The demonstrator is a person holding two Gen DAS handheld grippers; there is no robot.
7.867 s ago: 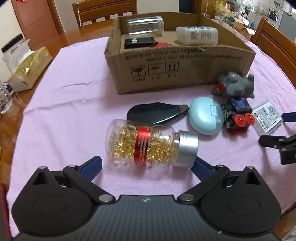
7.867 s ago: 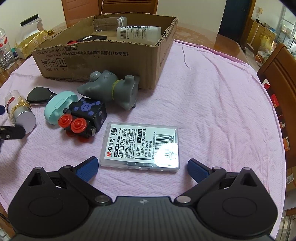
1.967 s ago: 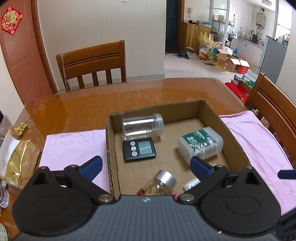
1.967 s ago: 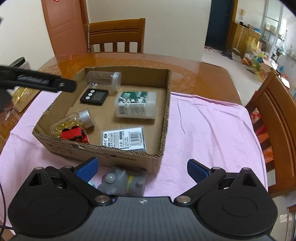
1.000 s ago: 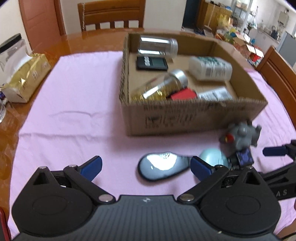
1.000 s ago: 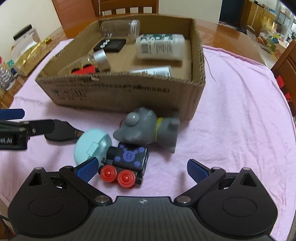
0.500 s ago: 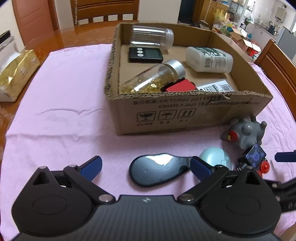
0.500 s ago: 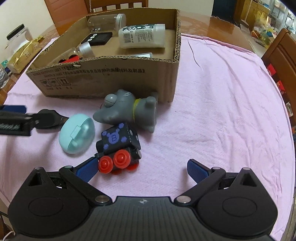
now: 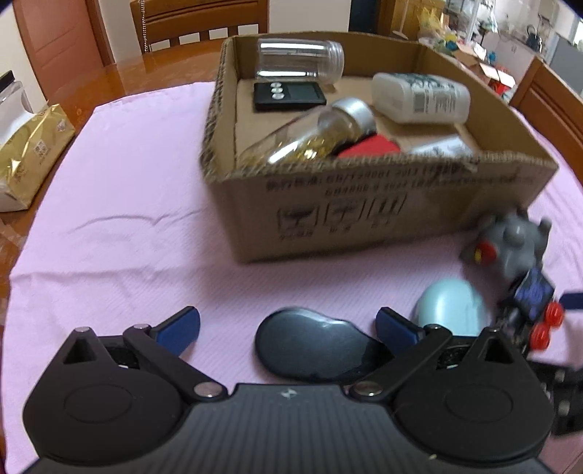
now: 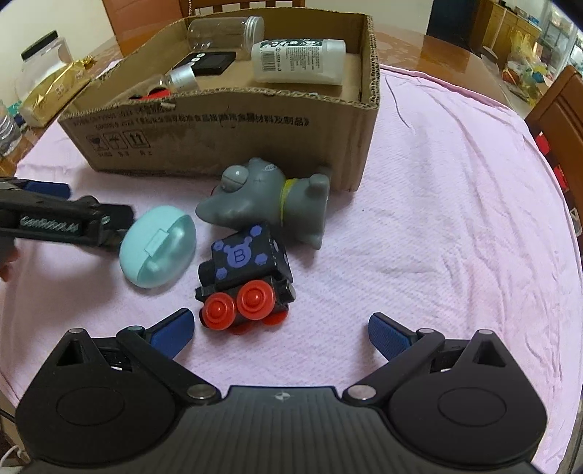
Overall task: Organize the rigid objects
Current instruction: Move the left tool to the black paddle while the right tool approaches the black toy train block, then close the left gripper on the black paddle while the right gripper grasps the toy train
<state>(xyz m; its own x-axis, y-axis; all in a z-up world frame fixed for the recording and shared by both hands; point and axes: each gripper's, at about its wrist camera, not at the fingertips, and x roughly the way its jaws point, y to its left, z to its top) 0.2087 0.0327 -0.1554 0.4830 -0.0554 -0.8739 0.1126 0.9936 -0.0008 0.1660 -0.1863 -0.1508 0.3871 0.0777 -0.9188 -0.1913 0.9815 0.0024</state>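
Note:
A cardboard box (image 9: 382,215) (image 10: 233,127) on the pink cloth holds a clear jar (image 9: 298,60), a black timer (image 9: 288,95), a white bottle (image 9: 419,96), a bottle of gold capsules (image 9: 309,136) and a red item (image 9: 368,147). In front of it lie a black glossy case (image 9: 309,346), a light-blue oval case (image 9: 452,306) (image 10: 158,246), a black toy train with red wheels (image 10: 247,280) (image 9: 532,310) and a grey toy animal (image 10: 269,200) (image 9: 510,240). My left gripper (image 9: 288,324) is open, low over the black case. My right gripper (image 10: 278,326) is open, just before the train.
A gold packet (image 9: 29,153) (image 10: 54,94) lies at the cloth's left edge. Wooden chairs (image 9: 200,18) stand behind the table and at the right (image 10: 557,113). The left gripper's arm (image 10: 62,222) reaches in beside the blue case.
Both grippers have moved lower and closer to the loose objects. The black case now sits between the left fingers; the train is nearer the right fingers.

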